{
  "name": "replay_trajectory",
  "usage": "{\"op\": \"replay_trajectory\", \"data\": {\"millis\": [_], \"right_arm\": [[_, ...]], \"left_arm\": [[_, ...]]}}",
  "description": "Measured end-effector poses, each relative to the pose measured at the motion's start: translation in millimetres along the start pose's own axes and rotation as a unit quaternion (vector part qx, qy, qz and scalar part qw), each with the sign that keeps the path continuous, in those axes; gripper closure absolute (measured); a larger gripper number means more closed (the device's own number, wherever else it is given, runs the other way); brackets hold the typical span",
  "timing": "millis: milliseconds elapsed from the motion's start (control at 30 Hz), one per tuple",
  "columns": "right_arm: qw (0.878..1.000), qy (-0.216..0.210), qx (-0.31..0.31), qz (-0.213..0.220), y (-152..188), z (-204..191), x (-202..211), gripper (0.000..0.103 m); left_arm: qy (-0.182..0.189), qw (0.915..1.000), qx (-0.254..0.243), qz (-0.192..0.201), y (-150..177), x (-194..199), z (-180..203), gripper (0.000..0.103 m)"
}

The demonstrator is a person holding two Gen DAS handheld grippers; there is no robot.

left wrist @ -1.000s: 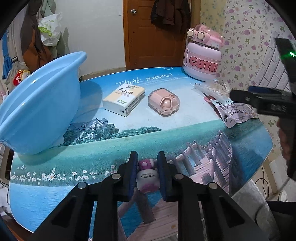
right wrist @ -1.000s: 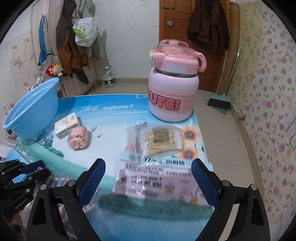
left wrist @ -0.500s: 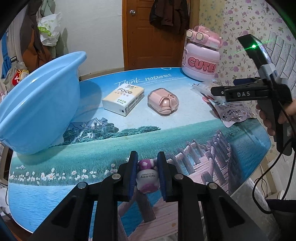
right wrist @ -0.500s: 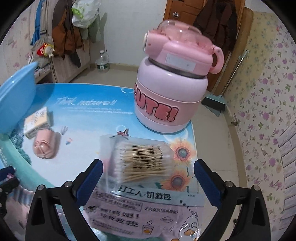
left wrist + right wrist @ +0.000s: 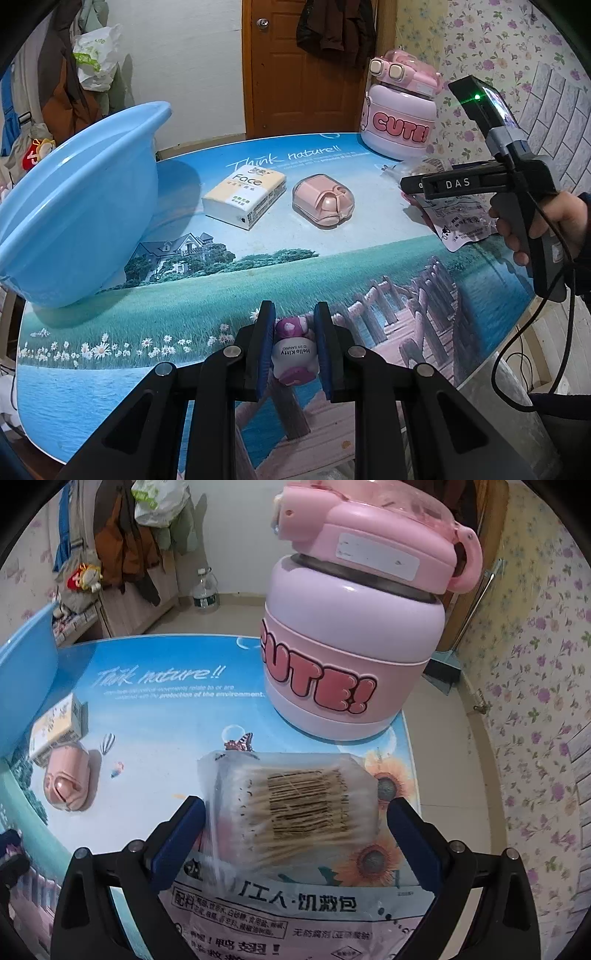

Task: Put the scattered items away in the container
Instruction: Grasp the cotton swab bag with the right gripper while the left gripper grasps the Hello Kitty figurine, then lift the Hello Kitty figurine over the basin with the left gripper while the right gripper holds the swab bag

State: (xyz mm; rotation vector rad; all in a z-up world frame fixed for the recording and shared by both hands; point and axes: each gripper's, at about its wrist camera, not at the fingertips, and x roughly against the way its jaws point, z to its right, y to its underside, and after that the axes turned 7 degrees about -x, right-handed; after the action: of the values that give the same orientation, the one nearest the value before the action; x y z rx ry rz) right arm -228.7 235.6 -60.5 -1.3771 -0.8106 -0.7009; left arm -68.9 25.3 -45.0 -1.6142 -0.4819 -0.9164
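The left claw [image 5: 294,350] pinches a small Hello Kitty bottle [image 5: 294,354] low over the surface [image 5: 258,273], well apart from the blue basin [image 5: 74,221]; the right claw [image 5: 295,834] is spread wide around a bag of cotton swabs [image 5: 295,808] lying partly on a snack packet [image 5: 288,923]; closing now risks a slippery film grip, or catching the packet too.

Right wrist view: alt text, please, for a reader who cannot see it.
The open right gripper straddles a clear bag of cotton swabs lying partly on a printed snack packet. Behind stands a pink "CUTE!" jug on the scenic table.
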Motion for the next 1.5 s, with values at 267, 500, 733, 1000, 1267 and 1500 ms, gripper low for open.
{"op": "replay_trajectory", "data": {"millis": [267, 500, 733, 1000, 1267, 1500], "right_arm": [[0.999, -0.032, -0.01, 0.015, 1, 7, 1, 0.03], [0.999, -0.038, -0.01, 0.033, 11, 4, 13, 0.032], [0.996, -0.051, -0.017, 0.072, 23, 0, 49, 0.032], [0.991, -0.078, -0.005, 0.111, 40, -17, 103, 0.032], [0.986, -0.12, -0.014, 0.118, 52, -39, 127, 0.032], [0.985, -0.133, -0.018, 0.109, 68, -51, 130, 0.032]], "left_arm": [[0.0, 1.0, 0.001, 0.0, 0, -1, 1, 0.083], [-0.003, 1.0, 0.003, 0.003, 1, 2, -1, 0.083], [-0.011, 0.9998, -0.003, 0.018, -3, 12, -1, 0.083], [-0.012, 0.9997, -0.001, 0.02, -1, 15, -3, 0.083], [-0.018, 0.9994, 0.006, 0.028, -1, 20, -11, 0.083], [-0.017, 0.9994, 0.005, 0.031, 0, 24, -10, 0.083]]}}
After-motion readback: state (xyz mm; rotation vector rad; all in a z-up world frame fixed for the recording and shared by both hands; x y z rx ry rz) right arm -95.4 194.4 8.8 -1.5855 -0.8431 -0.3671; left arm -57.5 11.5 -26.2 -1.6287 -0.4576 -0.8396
